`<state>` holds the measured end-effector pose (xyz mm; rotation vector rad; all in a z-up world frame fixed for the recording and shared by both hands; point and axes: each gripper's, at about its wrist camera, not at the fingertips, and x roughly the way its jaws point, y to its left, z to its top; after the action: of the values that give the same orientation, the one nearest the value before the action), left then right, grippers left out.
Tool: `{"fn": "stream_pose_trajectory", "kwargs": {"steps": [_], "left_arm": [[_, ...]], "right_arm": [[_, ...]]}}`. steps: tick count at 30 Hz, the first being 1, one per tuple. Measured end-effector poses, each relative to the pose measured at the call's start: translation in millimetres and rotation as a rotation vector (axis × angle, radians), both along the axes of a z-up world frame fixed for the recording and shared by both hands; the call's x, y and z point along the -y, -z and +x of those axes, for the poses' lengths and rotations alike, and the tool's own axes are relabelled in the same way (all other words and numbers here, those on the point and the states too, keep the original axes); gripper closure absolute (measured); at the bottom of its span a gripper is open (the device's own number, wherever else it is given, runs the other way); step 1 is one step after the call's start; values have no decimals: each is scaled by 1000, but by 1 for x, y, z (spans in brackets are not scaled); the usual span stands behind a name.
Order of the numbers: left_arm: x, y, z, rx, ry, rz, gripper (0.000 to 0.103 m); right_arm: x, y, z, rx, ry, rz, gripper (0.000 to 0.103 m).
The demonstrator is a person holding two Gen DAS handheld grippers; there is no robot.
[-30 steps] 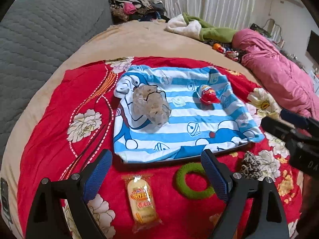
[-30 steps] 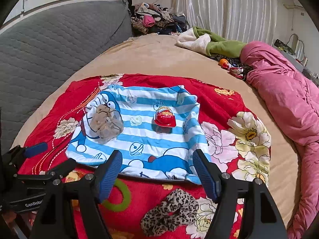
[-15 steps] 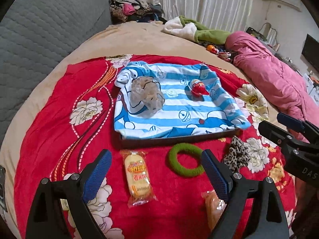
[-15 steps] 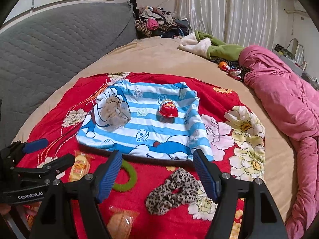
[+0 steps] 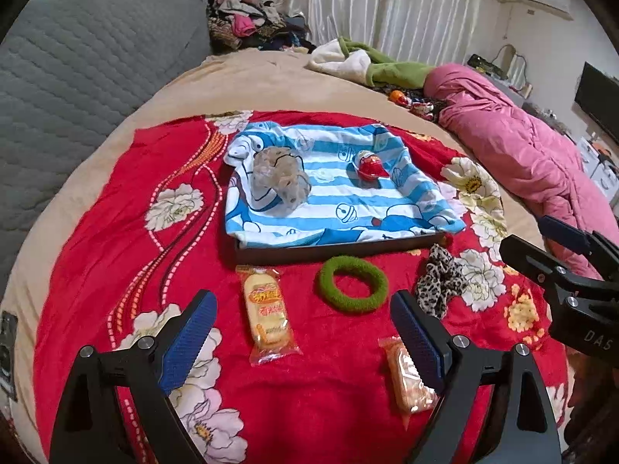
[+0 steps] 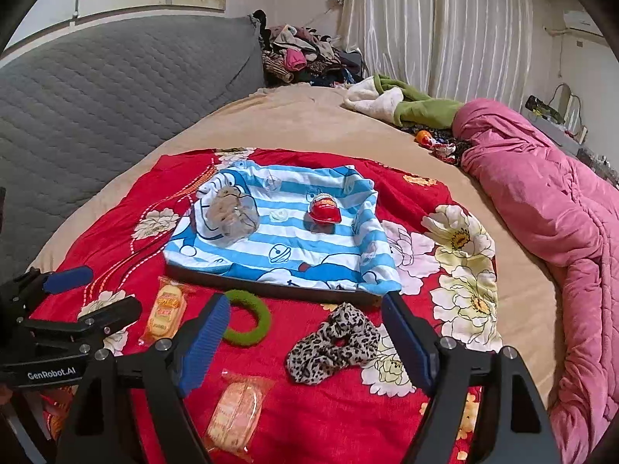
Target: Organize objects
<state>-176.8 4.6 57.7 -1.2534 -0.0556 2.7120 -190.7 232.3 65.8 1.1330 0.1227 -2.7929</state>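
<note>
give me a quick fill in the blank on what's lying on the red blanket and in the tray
1. The fuzzy ring in front of the tray is ____.
2. The scrunchie has a ____ print.
3. The towel lining the tray is striped white and ____.
4. Both grippers hold ____.

Missing words: green; leopard; blue; nothing

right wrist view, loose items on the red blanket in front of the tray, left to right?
Yellow snack pack → green ring → leopard scrunchie. The orange snack pack lies nearer the camera, below the ring, so its place in the order is unclear.
</note>
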Motion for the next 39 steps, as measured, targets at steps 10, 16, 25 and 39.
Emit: {"fn": "stream_pose_trajectory", "kwargs": {"steps": [10,16,25,39], "left_arm": [[5,-5,28,-23,-6,-40,11],[13,-8,46,-35,-29,-37,11],[22,-6,72,-48,-46,-27,11],[33,2,94,-38,-69,-47,11]], "right_arm": [[14,-2,30,-17,-13,19,19],[22,-5,51,-31,-17,11,19],[31,-8,82,-53,-16,10,19],[42,-7,117,-78,-15,5,19]]}}
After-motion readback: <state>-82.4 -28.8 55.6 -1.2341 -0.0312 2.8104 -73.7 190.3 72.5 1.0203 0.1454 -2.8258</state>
